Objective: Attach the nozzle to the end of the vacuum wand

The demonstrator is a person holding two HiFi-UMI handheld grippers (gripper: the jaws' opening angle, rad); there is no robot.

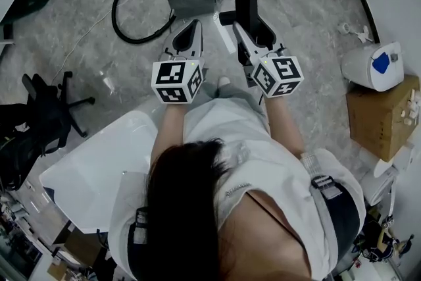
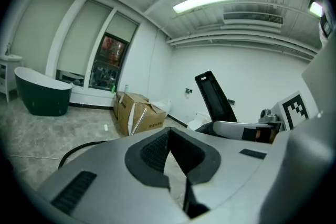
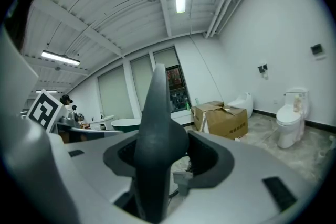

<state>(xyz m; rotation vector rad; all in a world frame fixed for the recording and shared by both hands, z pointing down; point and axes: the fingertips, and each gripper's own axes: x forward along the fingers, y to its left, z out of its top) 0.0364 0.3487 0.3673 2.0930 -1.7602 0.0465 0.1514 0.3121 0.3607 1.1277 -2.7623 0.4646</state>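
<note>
Black tapered plastic nozzle (image 3: 157, 113) is clamped in right gripper (image 3: 167, 165); left gripper (image 2: 176, 162) is closed, empty. Attachment not yet made; alignment with wand end is required next.

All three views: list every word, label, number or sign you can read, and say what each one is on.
No text here can be read.
Cardboard box: one short line of dark print on its side, too small and blurred to read.
Marker cubes: black-and-white square patterns only, no letters or numbers.
Nozzle: no print shows on it.
</note>
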